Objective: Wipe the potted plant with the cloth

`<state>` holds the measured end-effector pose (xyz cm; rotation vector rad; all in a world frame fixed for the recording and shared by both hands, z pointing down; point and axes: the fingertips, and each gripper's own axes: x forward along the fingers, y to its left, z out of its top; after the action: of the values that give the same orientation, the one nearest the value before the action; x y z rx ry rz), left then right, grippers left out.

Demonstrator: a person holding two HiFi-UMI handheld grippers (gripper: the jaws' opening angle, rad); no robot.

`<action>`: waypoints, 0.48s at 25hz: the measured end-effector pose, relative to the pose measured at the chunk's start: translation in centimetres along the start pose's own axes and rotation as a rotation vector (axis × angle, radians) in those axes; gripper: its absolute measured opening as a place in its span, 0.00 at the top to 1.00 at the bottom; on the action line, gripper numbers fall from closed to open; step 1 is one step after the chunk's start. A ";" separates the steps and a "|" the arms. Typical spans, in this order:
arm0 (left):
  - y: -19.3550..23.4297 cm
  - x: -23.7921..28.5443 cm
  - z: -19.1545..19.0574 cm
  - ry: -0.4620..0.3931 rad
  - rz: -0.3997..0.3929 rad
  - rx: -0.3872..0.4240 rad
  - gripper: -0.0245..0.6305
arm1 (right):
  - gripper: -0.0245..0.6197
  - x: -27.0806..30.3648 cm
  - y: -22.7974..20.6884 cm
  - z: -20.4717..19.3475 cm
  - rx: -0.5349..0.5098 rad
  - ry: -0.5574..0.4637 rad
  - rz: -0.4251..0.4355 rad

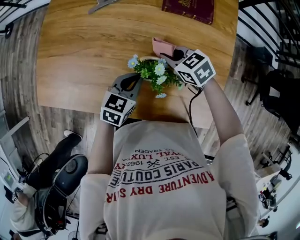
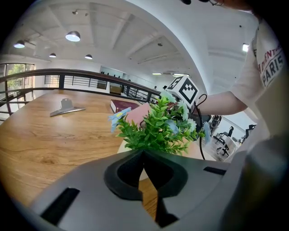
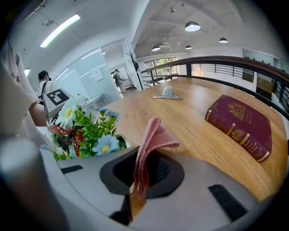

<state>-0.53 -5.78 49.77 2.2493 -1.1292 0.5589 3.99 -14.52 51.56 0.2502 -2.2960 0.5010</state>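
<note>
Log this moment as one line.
left claw: shut, empty, beside plant | right claw: shut on cloth | cloth: behind plant, contact unclear | table: book, metal clip

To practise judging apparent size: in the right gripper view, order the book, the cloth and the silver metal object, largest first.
1. book
2. cloth, close behind, enlarged by nearness
3. silver metal object

The potted plant stands on the table, cloth seemingly touching behind, book farther back.

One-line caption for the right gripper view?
Right gripper pinches a pink cloth beside the potted plant, red book on the table.
</note>
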 end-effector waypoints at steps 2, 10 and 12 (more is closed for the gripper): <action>0.0 0.0 -0.1 -0.001 0.001 0.004 0.94 | 0.91 0.4 0.7 0.5 -0.020 0.025 0.044; 0.1 0.0 -0.1 -0.011 -0.008 0.014 0.94 | 0.91 2.0 2.1 1.8 -0.061 0.153 0.112; 0.1 0.1 -0.1 -0.012 -0.016 0.014 0.94 | 0.91 2.5 2.2 2.1 -0.055 0.182 0.124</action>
<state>-0.60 -5.83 49.91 2.2746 -1.1161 0.5497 0.14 -13.49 51.42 0.0335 -2.1523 0.5015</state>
